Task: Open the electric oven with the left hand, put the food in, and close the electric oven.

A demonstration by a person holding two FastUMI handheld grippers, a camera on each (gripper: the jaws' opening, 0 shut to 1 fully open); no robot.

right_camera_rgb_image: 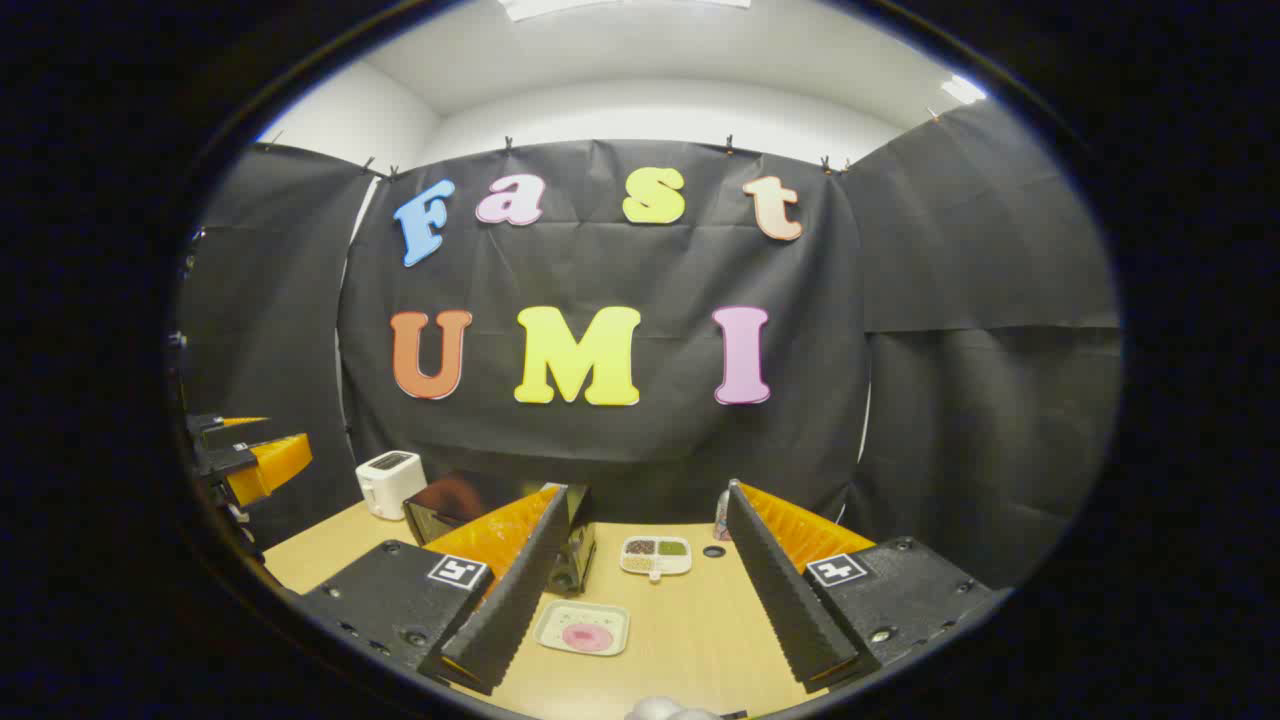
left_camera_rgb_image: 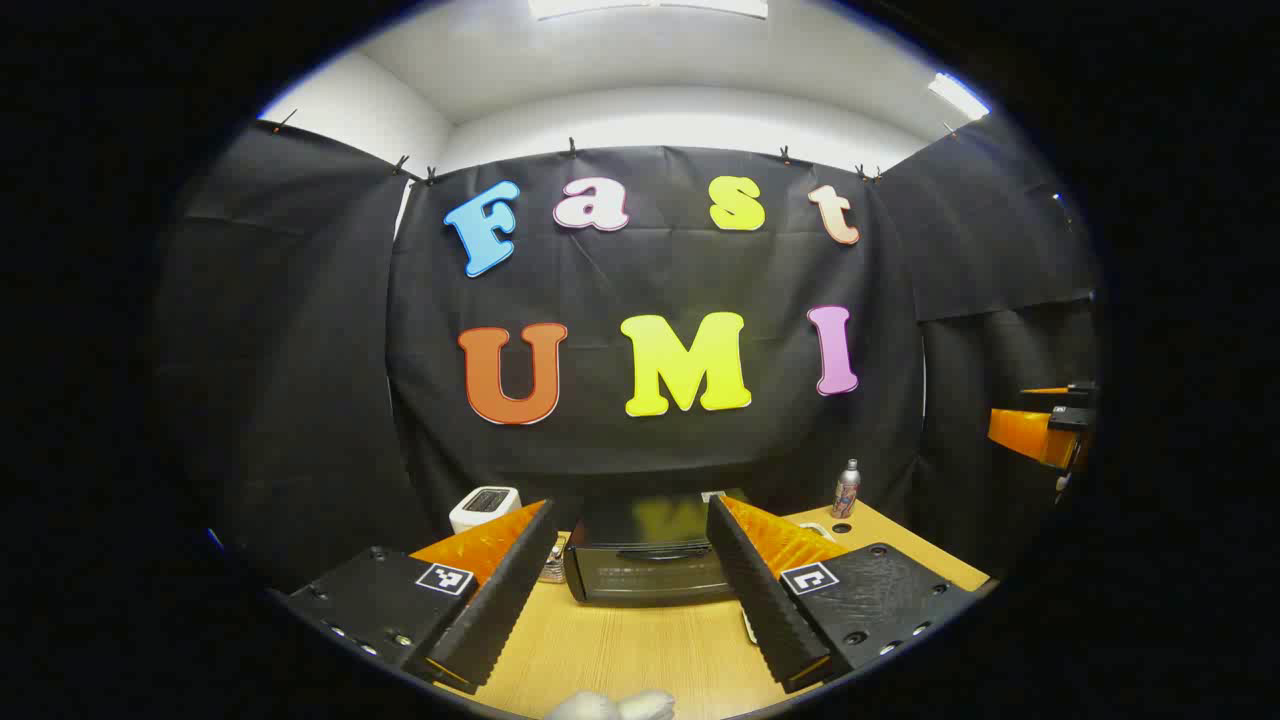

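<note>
Both tongs gape, holding nothing — left tongs [left_camera_rgb_image: 630,590] face the shut oven [left_camera_rgb_image: 645,550] at twelve o'clock; toaster [left_camera_rgb_image: 484,508] at ten, bottle [left_camera_rgb_image: 846,489] at two, bare tabletop [left_camera_rgb_image: 640,650] between.

Wooden table [left_camera_rgb_image: 640,650]: bare strip between the left gripper [left_camera_rgb_image: 632,590] and the electric oven [left_camera_rgb_image: 650,560], whose door stands shut; nothing lies in that approach. White toaster [left_camera_rgb_image: 484,508] stands just left of the oven; a metal bottle [left_camera_rgb_image: 846,488] stands well to its right, near the back edge.

From the right gripper [right_camera_rgb_image: 640,590]: open fingers, wide gap. Tray with pink donut [right_camera_rgb_image: 583,628] lies ahead on open tabletop; a compartmented dish [right_camera_rgb_image: 655,556] sits behind it. Oven's side flanks the tray's left.
</note>
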